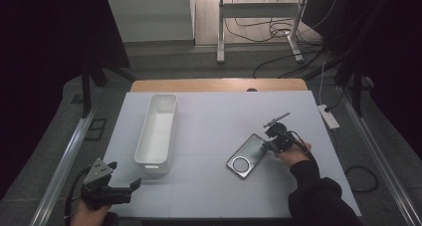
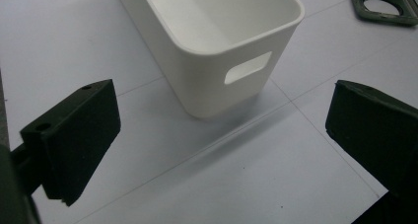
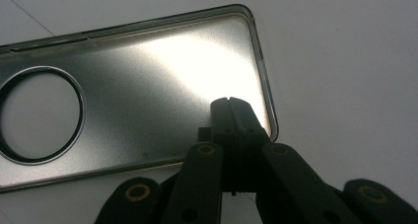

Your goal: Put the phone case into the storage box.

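The right gripper (image 3: 229, 101) has its jaws pressed fully together over the near corner of the flat metal plate (image 3: 148, 91), whose round hole lies farther off to the jaws' left; whether they pinch its thin edge or merely rest on it cannot be told. The left gripper (image 2: 222, 135) hangs wide open and empty, the white bin (image 2: 217, 41) just ahead of its jaws. With so small a bite on slick metal, the plate could likely slip or swing out once lifted and clatter back to the table (image 1: 209, 121)
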A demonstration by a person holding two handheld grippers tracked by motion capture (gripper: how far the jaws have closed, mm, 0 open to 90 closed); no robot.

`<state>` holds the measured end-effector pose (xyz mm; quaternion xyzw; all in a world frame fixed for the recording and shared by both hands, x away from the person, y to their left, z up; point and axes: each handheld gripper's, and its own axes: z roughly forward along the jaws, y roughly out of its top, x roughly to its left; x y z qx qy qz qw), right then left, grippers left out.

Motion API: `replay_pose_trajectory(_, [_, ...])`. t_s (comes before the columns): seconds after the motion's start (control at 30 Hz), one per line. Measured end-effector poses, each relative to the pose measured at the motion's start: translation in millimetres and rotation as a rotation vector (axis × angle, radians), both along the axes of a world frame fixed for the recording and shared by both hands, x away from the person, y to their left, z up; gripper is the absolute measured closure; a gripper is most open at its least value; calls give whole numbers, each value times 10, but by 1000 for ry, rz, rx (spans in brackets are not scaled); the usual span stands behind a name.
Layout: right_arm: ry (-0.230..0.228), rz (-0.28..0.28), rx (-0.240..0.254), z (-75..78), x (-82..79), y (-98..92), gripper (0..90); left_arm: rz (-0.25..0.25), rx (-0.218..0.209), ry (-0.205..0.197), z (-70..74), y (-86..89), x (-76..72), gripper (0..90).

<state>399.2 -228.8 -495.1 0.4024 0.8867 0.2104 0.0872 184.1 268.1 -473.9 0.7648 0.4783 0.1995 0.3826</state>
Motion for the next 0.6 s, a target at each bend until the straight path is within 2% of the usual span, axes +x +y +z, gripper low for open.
replay_pose_trajectory(0.33, [20,-18,2,2,-54,-94,899,0,-2,1,0,2,1,12])
replay_pose_trajectory(0.6, [35,-16,-1,6,-177,-132,899,1,-1,0,1,1,0,13])
